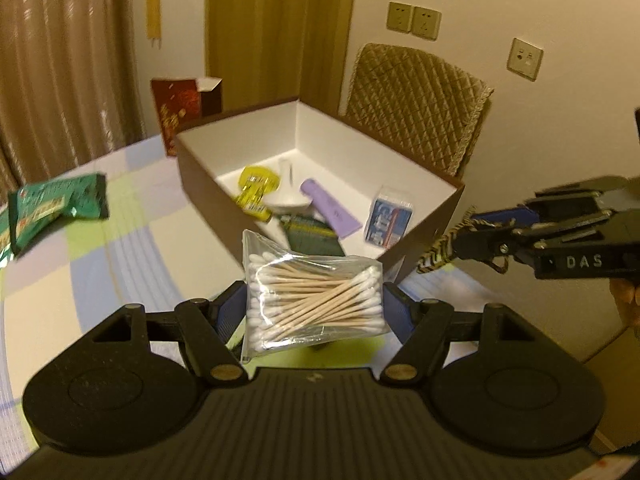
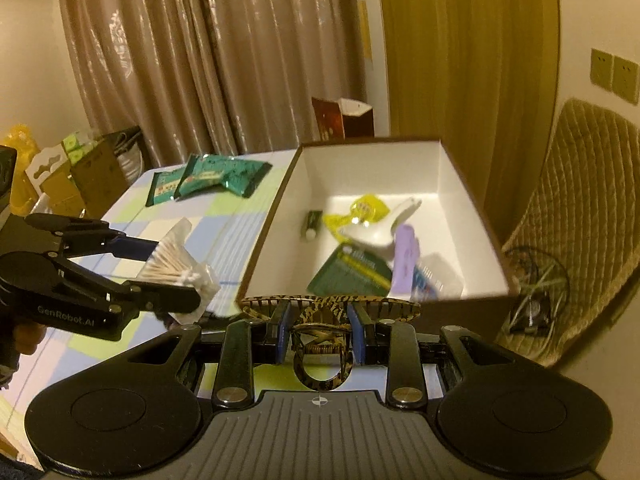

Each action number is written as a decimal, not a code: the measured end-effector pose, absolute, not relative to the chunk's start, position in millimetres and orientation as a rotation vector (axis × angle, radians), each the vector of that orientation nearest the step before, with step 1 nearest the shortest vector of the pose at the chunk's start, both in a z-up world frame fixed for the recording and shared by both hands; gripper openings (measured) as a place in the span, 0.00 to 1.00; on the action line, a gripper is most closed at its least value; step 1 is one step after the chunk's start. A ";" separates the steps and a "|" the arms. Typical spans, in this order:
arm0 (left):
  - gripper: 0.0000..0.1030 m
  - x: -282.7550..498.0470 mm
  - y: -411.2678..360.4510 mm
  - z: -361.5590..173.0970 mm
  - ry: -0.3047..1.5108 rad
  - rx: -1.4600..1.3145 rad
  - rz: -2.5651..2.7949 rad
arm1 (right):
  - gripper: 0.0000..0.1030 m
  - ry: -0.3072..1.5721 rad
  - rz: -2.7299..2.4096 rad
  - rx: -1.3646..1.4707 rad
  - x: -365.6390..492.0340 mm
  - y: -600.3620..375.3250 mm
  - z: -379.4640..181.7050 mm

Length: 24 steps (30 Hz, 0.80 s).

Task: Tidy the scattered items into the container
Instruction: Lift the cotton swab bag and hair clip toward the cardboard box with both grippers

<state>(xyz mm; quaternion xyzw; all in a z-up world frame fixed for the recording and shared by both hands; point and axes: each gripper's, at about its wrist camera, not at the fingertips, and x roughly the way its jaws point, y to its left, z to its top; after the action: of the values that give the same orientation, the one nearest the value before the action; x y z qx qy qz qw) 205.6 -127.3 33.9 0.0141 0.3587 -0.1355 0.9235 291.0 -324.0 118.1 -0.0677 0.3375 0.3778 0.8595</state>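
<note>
I had the left gripper (image 1: 314, 300) clamping the cotton-swab bag (image 1: 314, 304), the right gripper (image 2: 319, 336) gripping the hair claw clip (image 2: 328, 308); both short of the box (image 1: 200, 184), its rim just ahead.

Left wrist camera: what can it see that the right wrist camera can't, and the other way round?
Only the left wrist view shows the third wall plate and the swab bag face on. Only the right wrist view shows the cartons by the curtain and the hair clip close up. Both show the box, the green packets, the chair, the left gripper and the right gripper.
</note>
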 end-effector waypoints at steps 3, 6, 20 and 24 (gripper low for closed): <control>0.67 220.6 -135.5 38.3 0.724 0.052 -0.295 | 0.27 0.692 0.809 -0.166 309.6 -324.8 122.3; 0.67 238.6 -141.0 41.0 0.716 0.073 -0.308 | 0.27 0.685 0.823 -0.183 328.7 -323.3 123.9; 0.67 323.2 -165.3 26.7 0.777 0.220 -0.358 | 0.27 0.691 0.951 -0.401 401.7 -295.2 104.3; 0.67 339.5 -169.0 13.8 0.814 0.228 -0.379 | 0.27 0.723 0.998 -0.448 417.9 -288.4 93.3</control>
<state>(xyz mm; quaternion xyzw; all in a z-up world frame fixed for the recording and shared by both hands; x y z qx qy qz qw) 339.5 -169.0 13.8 0.1099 0.3927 -0.1828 0.8946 417.9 -288.4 93.3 -0.2081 0.3360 0.4642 0.7927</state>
